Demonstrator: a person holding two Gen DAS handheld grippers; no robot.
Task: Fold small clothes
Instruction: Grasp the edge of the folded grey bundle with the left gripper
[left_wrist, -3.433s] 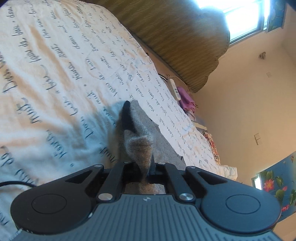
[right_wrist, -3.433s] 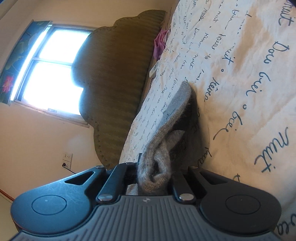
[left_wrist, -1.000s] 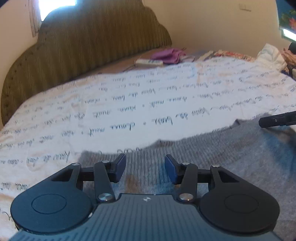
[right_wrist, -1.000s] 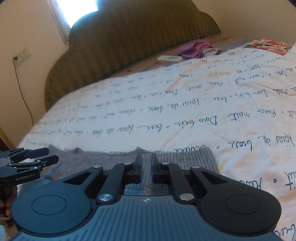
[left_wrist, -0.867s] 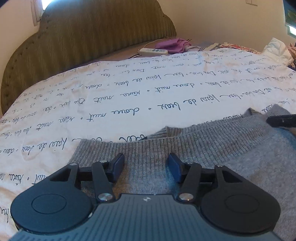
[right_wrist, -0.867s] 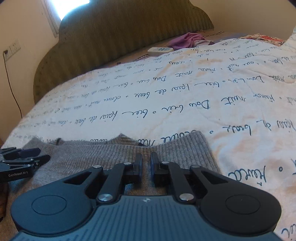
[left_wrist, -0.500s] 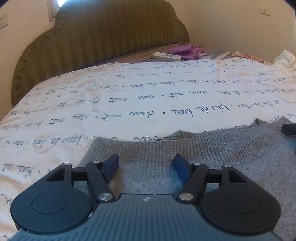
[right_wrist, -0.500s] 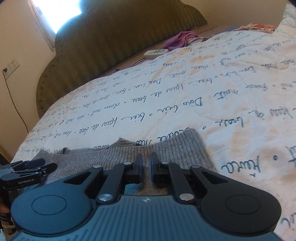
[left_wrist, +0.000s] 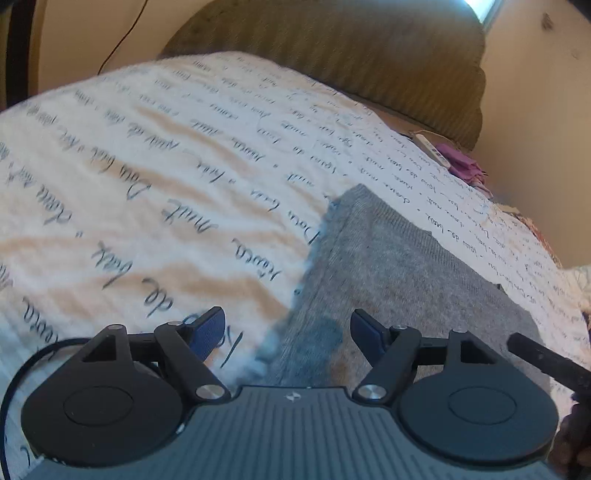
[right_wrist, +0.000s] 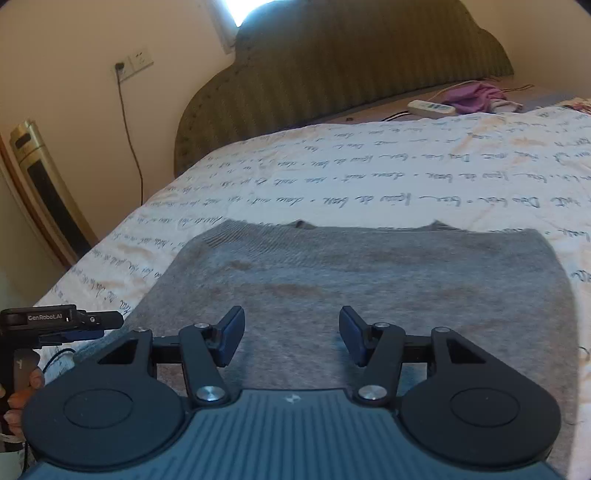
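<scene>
A grey knitted garment (right_wrist: 369, 280) lies spread flat on the white bedspread with black script (right_wrist: 369, 173). My right gripper (right_wrist: 291, 336) is open and empty, held just above the garment's near middle. My left gripper (left_wrist: 288, 332) is open and empty over the garment's (left_wrist: 399, 266) left edge, where knit meets the bedspread (left_wrist: 129, 192). The left gripper also shows at the left of the right wrist view (right_wrist: 92, 323). A black finger of the right gripper (left_wrist: 546, 363) shows at the right of the left wrist view.
An olive ribbed headboard (right_wrist: 351, 66) stands at the far end of the bed. A white remote (right_wrist: 430, 108) and a purple cloth (right_wrist: 472, 96) lie near it. A wall socket with a cable (right_wrist: 127, 66) and a gold upright unit (right_wrist: 44, 188) stand left of the bed.
Both grippers have let go of the garment and pulled back toward its near side. The right jaws went from shut to open. The left view has swung to the garment's left edge.
</scene>
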